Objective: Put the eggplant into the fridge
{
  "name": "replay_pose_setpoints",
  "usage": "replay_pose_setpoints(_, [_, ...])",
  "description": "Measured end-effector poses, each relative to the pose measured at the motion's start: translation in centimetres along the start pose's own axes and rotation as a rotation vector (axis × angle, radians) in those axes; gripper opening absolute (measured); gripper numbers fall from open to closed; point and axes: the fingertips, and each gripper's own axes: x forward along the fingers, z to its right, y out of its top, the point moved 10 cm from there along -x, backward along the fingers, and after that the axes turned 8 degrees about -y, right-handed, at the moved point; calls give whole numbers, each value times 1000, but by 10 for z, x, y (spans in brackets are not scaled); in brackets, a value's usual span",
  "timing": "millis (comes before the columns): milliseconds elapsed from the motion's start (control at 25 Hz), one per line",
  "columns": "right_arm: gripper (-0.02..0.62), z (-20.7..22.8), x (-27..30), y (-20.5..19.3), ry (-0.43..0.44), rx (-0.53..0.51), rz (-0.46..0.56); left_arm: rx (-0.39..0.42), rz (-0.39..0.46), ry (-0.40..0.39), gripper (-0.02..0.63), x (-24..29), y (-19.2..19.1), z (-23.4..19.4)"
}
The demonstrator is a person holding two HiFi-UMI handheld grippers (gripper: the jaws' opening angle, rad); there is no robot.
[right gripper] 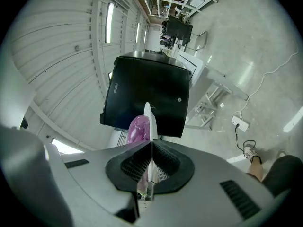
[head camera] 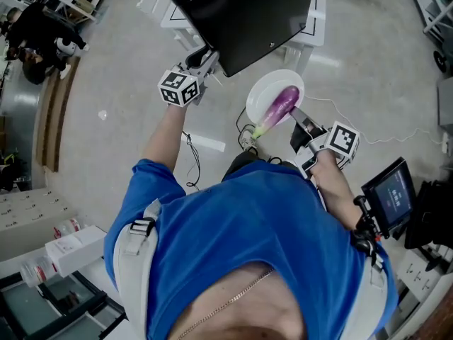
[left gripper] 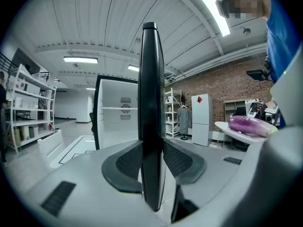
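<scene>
Left gripper (head camera: 205, 59) was clamped on the door (head camera: 248, 13) edge, I'd guess to keep the fridge (left gripper: 118, 126) open. Right gripper (head camera: 301, 117) was pinched tight on the plate (head camera: 263, 91) rim, carrying the eggplant (head camera: 281, 105) lying on it, still outside.

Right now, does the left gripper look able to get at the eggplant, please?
Probably not. The left gripper is clamped on the edge of the fridge door, so it is busy; the eggplant lies on the plate that the right gripper holds by its rim.
</scene>
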Motion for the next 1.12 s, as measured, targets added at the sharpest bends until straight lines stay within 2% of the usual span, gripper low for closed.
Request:
replay_pose_setpoints(400, [11, 3, -60, -57, 26, -9, -13, 18, 9, -54, 130, -14, 3, 93])
replay_pose_setpoints(560, [11, -1, -62, -71, 28, -3, -21, 16, 4, -78, 127, -17, 3, 110])
replay_pose_setpoints(800, [11, 8, -66, -70, 32, 12, -21, 14, -1, -142, 120, 7, 2, 136])
replay_pose_setpoints(960, [11, 9, -65, -76, 27, 15, -23, 15, 4, -201, 89, 12, -1, 151])
replay_pose_setpoints(1120, [11, 7, -66, -78, 31, 18, -33, -43, 35, -203, 89, 2, -8, 159])
